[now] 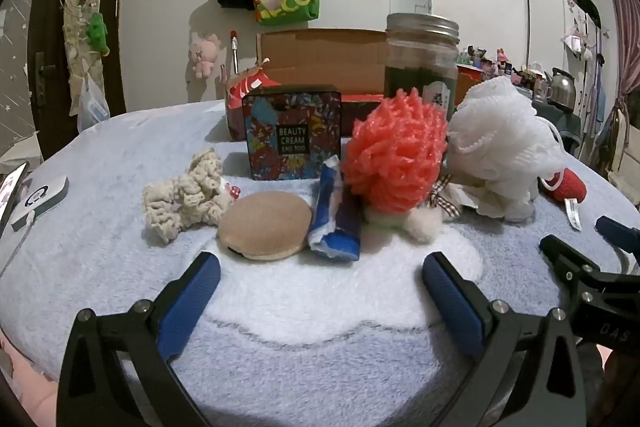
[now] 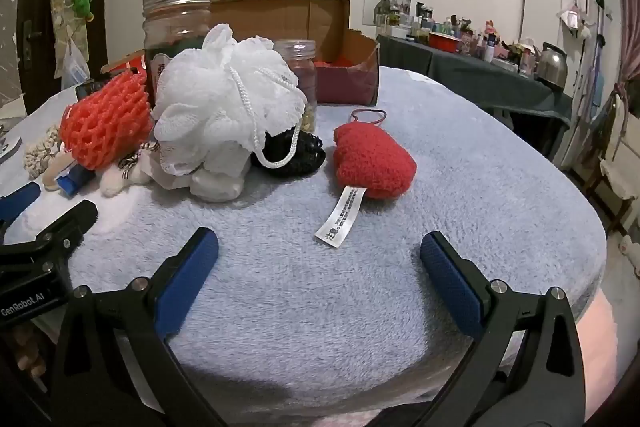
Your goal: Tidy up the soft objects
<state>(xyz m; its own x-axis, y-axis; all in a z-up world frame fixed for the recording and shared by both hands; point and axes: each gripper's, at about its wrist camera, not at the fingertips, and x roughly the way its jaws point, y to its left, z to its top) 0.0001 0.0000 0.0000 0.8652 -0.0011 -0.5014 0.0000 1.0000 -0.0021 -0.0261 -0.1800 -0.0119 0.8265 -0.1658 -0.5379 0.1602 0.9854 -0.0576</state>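
Soft objects are spread ahead of both claws on a pale blue fleece-covered desk (image 2: 460,163). The left claw (image 1: 320,267) is held wide apart with nothing between its blue pads, low over the fleece. Just ahead of it a tan round puff (image 1: 266,227) is laid flat, touching a blue and white packet (image 1: 335,211) on its right side. Ahead and to the left of the puff a cream crocheted scrunchie (image 1: 184,195) is seen. Ahead and to the right a coral foam net (image 1: 396,155) is propped over a small white plush (image 1: 420,223), and beyond that, further right, a white mesh bath pouf (image 1: 496,143) is found. Behind the packet a floral tin (image 1: 294,131) marked BEAUTY CREAM is stood upright, and a metal-lidded glass jar (image 1: 422,63) is stood behind the net.

The right claw (image 2: 320,247) is likewise spread wide and empty. Just ahead of it a red plush heart (image 2: 374,159) is laid, its white label (image 2: 340,223) pointing back toward the claw. To the left of the heart a black scrunchie (image 2: 300,151) is tucked against the bath pouf. A smaller jar (image 2: 298,67) is partly hidden behind the pouf. An open cardboard box (image 2: 348,67) is set at the far edge.
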